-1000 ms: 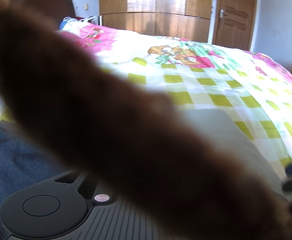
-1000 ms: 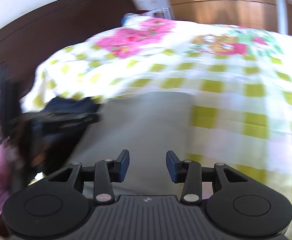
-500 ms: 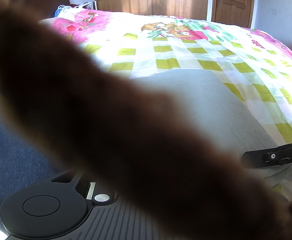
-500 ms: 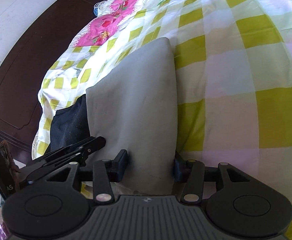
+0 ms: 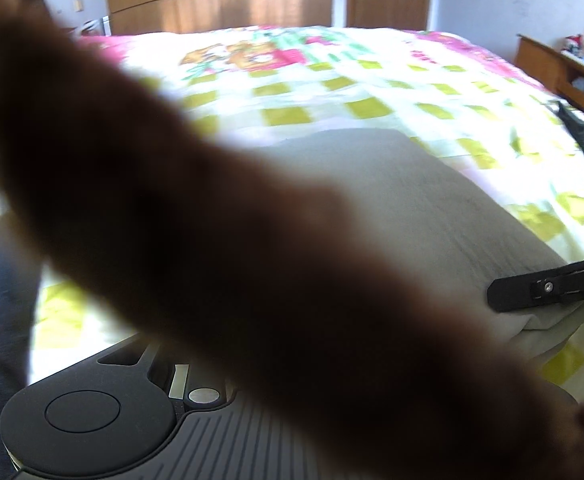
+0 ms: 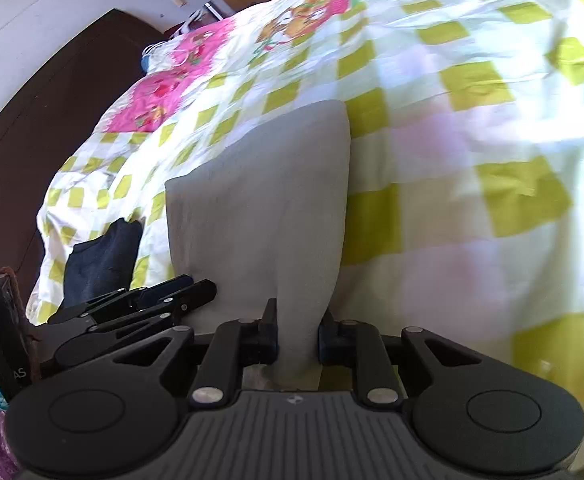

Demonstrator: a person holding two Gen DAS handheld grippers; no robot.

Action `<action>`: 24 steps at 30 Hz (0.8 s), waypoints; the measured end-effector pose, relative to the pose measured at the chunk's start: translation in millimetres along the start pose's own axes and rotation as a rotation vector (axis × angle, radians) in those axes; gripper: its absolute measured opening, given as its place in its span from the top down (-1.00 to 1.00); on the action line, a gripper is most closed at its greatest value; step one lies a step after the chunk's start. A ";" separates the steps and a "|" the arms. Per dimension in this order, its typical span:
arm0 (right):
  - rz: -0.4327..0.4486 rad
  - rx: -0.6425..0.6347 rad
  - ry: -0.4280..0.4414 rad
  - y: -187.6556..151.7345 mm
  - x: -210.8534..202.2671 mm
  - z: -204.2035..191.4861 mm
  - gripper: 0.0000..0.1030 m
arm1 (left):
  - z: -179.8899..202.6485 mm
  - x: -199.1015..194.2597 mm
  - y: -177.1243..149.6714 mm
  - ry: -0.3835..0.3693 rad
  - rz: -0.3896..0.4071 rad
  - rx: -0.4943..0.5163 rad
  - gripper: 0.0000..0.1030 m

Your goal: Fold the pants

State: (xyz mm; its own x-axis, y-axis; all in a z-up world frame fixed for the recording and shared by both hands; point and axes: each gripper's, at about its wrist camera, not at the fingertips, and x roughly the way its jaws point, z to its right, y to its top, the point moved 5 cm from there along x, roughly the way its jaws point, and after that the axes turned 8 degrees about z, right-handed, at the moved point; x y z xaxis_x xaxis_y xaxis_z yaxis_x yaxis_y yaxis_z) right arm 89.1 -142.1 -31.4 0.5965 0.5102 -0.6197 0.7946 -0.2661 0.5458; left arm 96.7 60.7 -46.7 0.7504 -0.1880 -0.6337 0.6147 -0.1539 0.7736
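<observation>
**Right gripper clamped on the pants edge; left grip unconfirmed**

Going left to right, and comparing against the frames from a second ago.

Far left: a dark navy cloth garment [image 6: 100, 264] lay at the bed edge, apart from the work. Not touched.

The left black two-finger gripper [image 6: 188, 290] sat at the near-left corner of the grey folded cotton pants [image 6: 260, 208]. In the right wrist view its fingers looked drawn together at that corner, but we could not tell whether fabric was between them. Its own camera was no help: a blurred brown strap [image 5: 220, 240] covered most of the lens, as it had in both earlier frames.

Centre: the pants lay flat as a long grey panel on the yellow-and-white checked quilt [image 6: 472, 160], running away from us.

The main change was the right black two-finger gripper [image 6: 297, 336]. A second ago it hung with jaws wide above the fabric; half a second ago the jaws straddled the near edge; here they had closed on a bunched fold of the grey cloth. The left wrist view also showed one of its fingers [image 5: 548, 290] lying on the near-right corner.

Our read: the near end was secured on the right side at least, so the next fold (lifting the near end toward the far end) looked ready. Risk: if the left grip was empty, the panel would skew on lift.
</observation>
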 end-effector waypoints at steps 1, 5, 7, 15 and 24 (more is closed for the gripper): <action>0.010 0.020 -0.021 -3.8 -8.6 7.3 0.36 | 11.4 1.4 0.7 -0.028 0.007 0.009 0.43; 0.015 0.048 -0.085 -27.6 -29.6 20.6 0.35 | 43.8 5.6 -0.3 -0.078 0.043 0.051 0.37; 0.026 0.006 -0.114 -30.9 -33.7 16.5 0.35 | 50.1 3.8 -2.8 -0.090 0.055 0.046 0.29; 0.079 -0.084 -0.174 -20.5 -46.7 8.4 0.17 | 33.6 -8.9 -9.1 -0.084 0.055 -0.071 0.24; 0.116 -0.082 -0.233 -7.6 -73.6 18.9 0.06 | 36.7 -7.8 -9.6 -0.086 0.059 -0.062 0.17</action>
State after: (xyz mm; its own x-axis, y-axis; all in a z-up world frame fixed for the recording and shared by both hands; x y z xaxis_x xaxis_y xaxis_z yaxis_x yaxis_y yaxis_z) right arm 41.3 -193.1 -0.6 0.7006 0.2754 -0.6583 0.7132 -0.2401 0.6586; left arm 76.1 28.0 -49.2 0.7637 -0.2779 -0.5827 0.5859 -0.0806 0.8064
